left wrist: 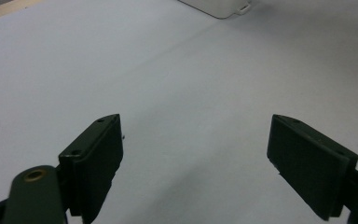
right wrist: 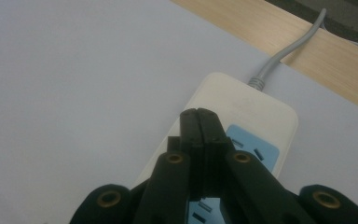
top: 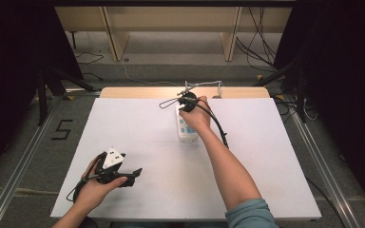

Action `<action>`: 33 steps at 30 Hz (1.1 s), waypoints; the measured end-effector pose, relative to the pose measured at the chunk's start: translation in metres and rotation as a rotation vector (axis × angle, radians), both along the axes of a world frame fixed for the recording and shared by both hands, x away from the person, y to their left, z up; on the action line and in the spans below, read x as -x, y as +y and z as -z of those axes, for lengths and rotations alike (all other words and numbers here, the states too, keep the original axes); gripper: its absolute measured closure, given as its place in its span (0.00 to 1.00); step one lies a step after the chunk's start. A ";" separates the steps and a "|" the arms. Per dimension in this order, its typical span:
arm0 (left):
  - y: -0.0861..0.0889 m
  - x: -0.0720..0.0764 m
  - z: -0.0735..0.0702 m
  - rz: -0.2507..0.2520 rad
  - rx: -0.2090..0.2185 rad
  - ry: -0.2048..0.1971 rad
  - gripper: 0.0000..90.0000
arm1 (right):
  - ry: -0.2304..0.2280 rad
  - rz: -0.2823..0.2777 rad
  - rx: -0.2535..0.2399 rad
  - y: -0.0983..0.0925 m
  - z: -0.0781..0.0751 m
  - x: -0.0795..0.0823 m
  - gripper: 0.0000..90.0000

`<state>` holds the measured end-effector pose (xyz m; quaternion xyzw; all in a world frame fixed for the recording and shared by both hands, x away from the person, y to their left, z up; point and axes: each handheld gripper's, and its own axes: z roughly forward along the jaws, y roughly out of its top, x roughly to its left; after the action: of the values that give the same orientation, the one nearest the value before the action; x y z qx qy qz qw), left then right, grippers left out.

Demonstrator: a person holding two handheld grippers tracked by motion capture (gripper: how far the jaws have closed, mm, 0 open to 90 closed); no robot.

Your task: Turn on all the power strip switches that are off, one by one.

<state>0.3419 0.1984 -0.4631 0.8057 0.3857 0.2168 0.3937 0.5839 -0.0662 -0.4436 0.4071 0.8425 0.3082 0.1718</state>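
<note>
A white power strip point(top: 186, 129) with blue sockets lies on the white sheet point(top: 138, 128) past the middle of the table, its grey cable point(right wrist: 284, 53) running off toward the far wooden edge. My right gripper point(top: 188, 100) hovers over the strip's far end; in the right gripper view its jaws are pressed together with nothing between them, tips point(right wrist: 199, 114) just above a blue socket point(right wrist: 254, 147). My left gripper point(top: 135, 173) rests near the front left of the sheet, held in a hand. Its jaws stand wide apart over bare sheet point(left wrist: 196, 140), and a corner of the strip point(left wrist: 219, 7) lies far ahead.
A bare wooden strip point(top: 138, 91) of the table lies beyond the sheet's far edge. A small wire stand point(top: 204, 86) sits at the far edge behind the power strip. Dark frames, cables and wooden furniture legs surround the table on the floor.
</note>
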 end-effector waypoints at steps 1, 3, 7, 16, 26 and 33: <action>0.000 0.000 0.000 -0.001 0.000 0.000 0.20 | 0.003 0.003 -0.002 0.001 0.000 -0.001 1.00; 0.000 0.000 0.000 -0.001 0.001 0.000 0.20 | 0.002 0.004 -0.002 0.002 0.000 -0.004 1.00; 0.001 0.000 0.000 -0.001 0.001 0.001 0.20 | 0.016 0.012 0.007 0.004 0.002 -0.008 1.00; 0.000 0.000 0.001 0.001 -0.001 0.002 0.20 | 0.032 0.010 0.023 0.006 0.006 -0.011 1.00; 0.001 -0.001 0.001 0.001 0.001 0.004 0.20 | 0.044 -0.005 0.067 0.013 0.005 -0.013 1.00; 0.001 -0.001 0.001 0.002 0.003 0.009 0.20 | 0.071 0.031 0.055 0.011 0.005 -0.013 1.00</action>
<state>0.3430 0.1990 -0.4640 0.8066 0.3870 0.2121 0.3932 0.5973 -0.0556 -0.4488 0.4260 0.8497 0.2676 0.1579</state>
